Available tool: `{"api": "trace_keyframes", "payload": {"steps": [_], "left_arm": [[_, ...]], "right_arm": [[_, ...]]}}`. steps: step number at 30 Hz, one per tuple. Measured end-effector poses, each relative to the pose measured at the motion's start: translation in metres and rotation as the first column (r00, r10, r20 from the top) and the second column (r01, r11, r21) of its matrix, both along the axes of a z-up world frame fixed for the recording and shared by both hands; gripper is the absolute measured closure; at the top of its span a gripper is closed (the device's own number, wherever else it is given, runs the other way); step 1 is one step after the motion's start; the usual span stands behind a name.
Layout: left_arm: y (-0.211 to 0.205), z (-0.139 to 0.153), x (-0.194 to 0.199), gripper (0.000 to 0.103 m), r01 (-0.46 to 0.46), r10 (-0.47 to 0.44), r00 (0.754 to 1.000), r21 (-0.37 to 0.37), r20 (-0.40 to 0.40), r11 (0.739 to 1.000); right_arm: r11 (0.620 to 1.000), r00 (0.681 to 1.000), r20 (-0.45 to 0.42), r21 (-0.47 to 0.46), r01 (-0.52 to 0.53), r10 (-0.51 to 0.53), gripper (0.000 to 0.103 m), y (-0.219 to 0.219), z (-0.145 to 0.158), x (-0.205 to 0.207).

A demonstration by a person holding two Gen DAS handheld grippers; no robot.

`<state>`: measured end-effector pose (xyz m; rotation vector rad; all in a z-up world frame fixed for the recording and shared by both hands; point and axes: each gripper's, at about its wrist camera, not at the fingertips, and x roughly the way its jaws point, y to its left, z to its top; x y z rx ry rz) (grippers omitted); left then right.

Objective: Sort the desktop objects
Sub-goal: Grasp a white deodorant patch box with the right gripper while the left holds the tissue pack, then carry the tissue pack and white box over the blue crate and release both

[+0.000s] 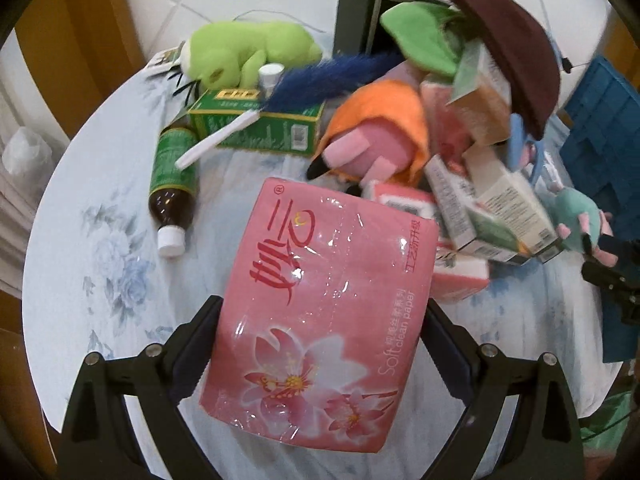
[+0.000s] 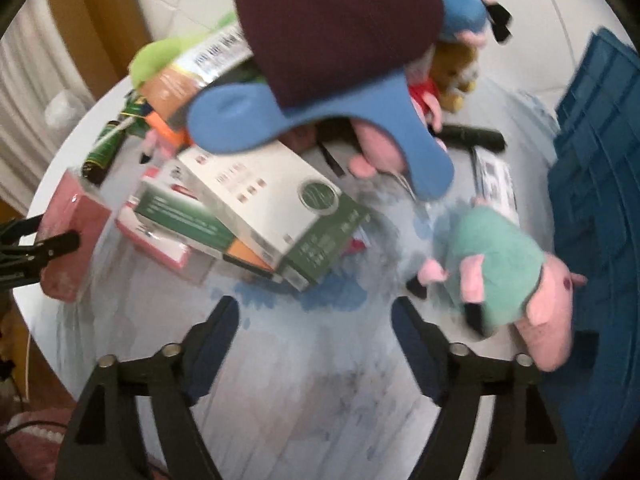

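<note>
The left tongs (image 1: 322, 312) pinch a pink tissue pack (image 1: 320, 304) by its two long sides, the pads pressed into the glossy wrap. The pack is soft and pillow-shaped, printed with red characters, pink blossoms and the words "Soft clean paper"; it hangs tilted above the near part of the round desk (image 1: 100, 208), which wears a pale blue flowered cloth. The right tongs (image 2: 316, 312) stand spread with nothing between them, above a bare stretch of cloth near the desk's near edge. Just beside their right finger lies a teal pig toy (image 2: 504, 264), close to the desk's right edge, where a blue crate (image 2: 592, 184) stands beyond the rim. The middle of the desk carries a heap: white-and-green boxes (image 2: 272, 204) stacked askew over pink boxes (image 2: 160, 244), an orange toy (image 1: 380, 128), a blue feather duster (image 1: 320, 80) and, leaning high over it all, a maroon cap (image 1: 508, 40) atop a blue toy (image 2: 304, 116). Toward the far left edge lie a green plush (image 1: 248, 52), a green box (image 1: 260, 124) and a dark bottle (image 1: 172, 184) with a white cap, on its side. Open cloth shows along the left edge and the near edge; the far and right parts are crowded. In the right view the pack and left tongs show at the left rim of the desk.
</note>
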<state>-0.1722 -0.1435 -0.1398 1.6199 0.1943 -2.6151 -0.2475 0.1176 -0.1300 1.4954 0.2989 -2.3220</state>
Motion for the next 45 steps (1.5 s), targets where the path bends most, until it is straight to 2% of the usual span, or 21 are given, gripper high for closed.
{"api": "trace_keyframes", "payload": {"steps": [9,11,18,21,25,30,37,45], "left_arm": [[0.033,0.025,-0.035,0.007,0.02,-0.022,0.999,-0.038,-0.046,0.999],[0.038,0.025,-0.045,0.007,0.027,-0.028,0.999,-0.043,-0.037,0.999],[0.044,0.007,-0.07,0.007,0.047,-0.046,0.999,-0.064,0.023,0.997],[0.044,0.005,-0.072,0.007,0.051,-0.049,0.998,-0.066,0.025,0.996],[0.047,0.009,-0.064,0.007,0.063,-0.062,0.998,-0.059,0.011,0.996],[0.058,0.029,-0.042,0.007,0.097,-0.1,0.994,-0.061,-0.049,0.993],[0.079,0.065,-0.006,0.007,0.152,-0.164,0.974,-0.088,-0.154,0.985],[0.107,0.102,0.022,0.007,0.215,-0.234,0.94,-0.101,-0.249,0.971]], "right_arm": [[0.981,0.982,0.006,-0.037,-0.189,0.189,0.004,-0.02,0.0,-0.043],[0.971,0.972,0.02,-0.054,-0.233,0.234,0.0,-0.028,-0.006,-0.057],[0.921,0.917,0.09,-0.075,-0.382,0.387,0.0,-0.064,-0.036,-0.09],[0.931,0.923,0.119,-0.053,-0.361,0.365,0.002,-0.07,-0.049,-0.093],[0.95,0.945,0.101,-0.059,-0.307,0.312,0.018,-0.062,-0.039,-0.073],[0.974,0.973,0.073,-0.077,-0.212,0.218,0.021,-0.043,-0.023,-0.032],[0.989,0.993,-0.019,-0.09,-0.119,0.118,0.021,-0.019,0.017,0.018],[0.994,0.981,-0.189,-0.092,-0.066,0.048,0.021,0.004,0.084,0.07]]}}
